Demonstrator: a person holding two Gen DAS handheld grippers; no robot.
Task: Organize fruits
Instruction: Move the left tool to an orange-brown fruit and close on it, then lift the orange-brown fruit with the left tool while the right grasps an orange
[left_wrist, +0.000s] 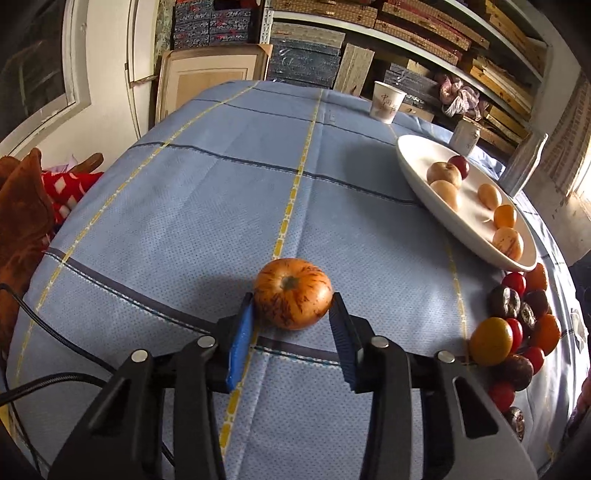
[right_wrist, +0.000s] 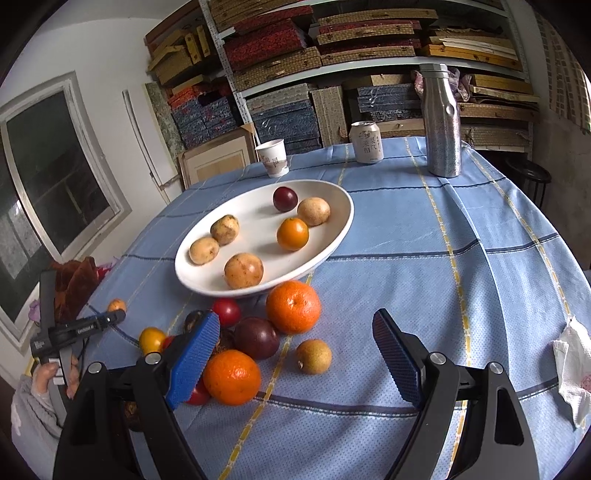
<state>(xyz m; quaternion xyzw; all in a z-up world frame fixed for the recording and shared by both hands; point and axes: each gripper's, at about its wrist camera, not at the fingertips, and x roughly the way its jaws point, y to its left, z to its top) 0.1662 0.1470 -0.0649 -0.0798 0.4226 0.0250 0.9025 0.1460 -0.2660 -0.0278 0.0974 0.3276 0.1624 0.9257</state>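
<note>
Covering the table, a blue checked cloth (right_wrist: 406, 236); shelves (right_wrist: 332, 66) behind; left jaws seemingly touching striped fruit (left_wrist: 292, 293); right jaws apart.

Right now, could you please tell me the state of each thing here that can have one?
Left tongs: open around the striped fruit, which lies on the cloth.
Right tongs: open, empty.
Plate: holds six fruits.
Can: upright.
Paper cup: upright.
Steel bottle: upright, capped.
</note>
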